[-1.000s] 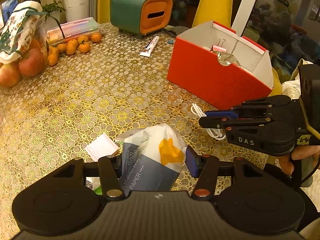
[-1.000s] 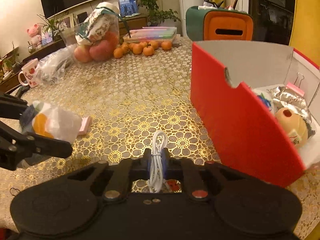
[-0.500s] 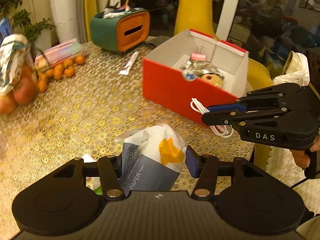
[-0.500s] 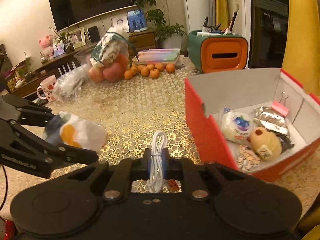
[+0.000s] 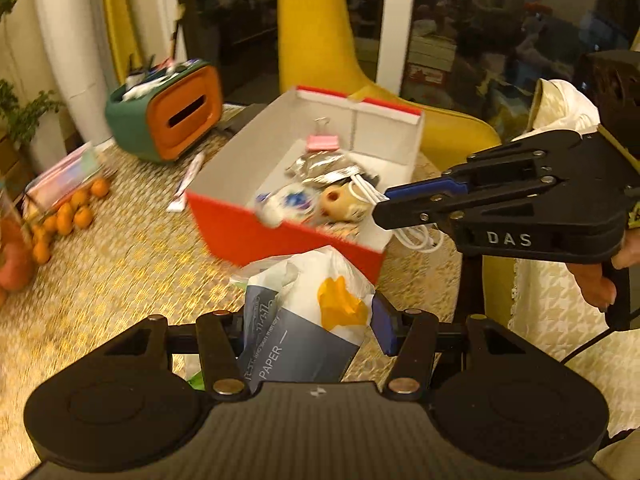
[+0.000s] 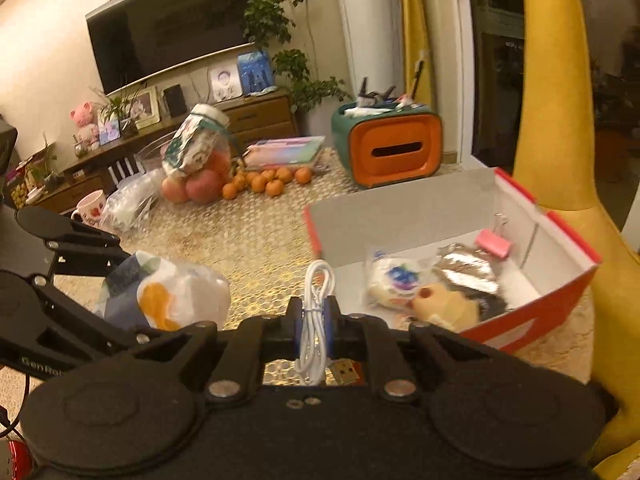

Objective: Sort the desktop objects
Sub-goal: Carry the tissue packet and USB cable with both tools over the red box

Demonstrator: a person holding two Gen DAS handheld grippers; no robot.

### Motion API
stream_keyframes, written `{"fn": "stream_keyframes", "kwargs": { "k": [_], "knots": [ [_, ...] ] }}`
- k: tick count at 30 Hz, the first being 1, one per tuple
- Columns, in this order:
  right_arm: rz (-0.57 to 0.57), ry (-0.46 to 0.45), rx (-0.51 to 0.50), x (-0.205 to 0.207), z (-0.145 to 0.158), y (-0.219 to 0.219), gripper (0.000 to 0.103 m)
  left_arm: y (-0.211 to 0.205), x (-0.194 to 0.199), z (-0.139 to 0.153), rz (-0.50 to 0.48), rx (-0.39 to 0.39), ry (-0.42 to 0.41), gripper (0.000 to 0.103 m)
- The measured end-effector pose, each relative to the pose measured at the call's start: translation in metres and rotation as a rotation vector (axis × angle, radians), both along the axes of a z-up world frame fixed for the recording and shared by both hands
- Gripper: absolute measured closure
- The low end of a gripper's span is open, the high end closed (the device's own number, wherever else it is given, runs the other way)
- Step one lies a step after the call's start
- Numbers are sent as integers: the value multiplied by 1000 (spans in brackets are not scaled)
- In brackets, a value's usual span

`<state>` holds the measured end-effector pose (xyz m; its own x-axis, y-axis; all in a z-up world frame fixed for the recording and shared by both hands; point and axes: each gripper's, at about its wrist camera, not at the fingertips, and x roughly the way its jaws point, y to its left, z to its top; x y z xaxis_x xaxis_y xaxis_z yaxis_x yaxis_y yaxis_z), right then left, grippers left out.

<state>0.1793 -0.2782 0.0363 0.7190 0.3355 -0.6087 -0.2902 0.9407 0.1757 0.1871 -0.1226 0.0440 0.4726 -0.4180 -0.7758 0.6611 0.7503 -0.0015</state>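
My left gripper [image 5: 308, 320] is shut on a tissue pack [image 5: 312, 320], white and grey with an orange mark, held above the table; it also shows in the right wrist view [image 6: 168, 296]. My right gripper [image 6: 314, 320] is shut on a coiled white cable [image 6: 316, 312], which shows in the left wrist view [image 5: 416, 236] hanging over the near right corner of the red box [image 5: 280, 236]. The open box [image 6: 560, 300] holds a pink binder clip [image 5: 323, 143], a foil pack [image 6: 468, 268], a round white packet [image 6: 394, 280] and a tan toy [image 6: 444, 300].
A green and orange tissue holder [image 5: 168, 120] stands at the table's far edge, a white tube [image 5: 188, 184] beside it. Small oranges [image 6: 268, 180], a bag of apples [image 6: 196, 164], a plastic bag and a mug [image 6: 90, 206] lie far left. A yellow chair [image 5: 440, 136] stands behind the box.
Both grippers have risen with their loads and moved toward the red box. The box interior now shows from above; the cable hangs over its near corner.
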Motion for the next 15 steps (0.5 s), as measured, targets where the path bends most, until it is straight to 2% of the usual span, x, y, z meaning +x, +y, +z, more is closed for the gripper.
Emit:
{"fn": "stream_keyframes", "kwargs": {
  "k": [9, 15],
  "knots": [
    [-74, -11, 22, 18, 5, -49, 93, -60, 18, 10, -77, 31, -17, 49],
    [-124, -13, 36, 42, 1, -76, 93, -90, 42, 9, -86, 44, -33, 49]
  ]
}}
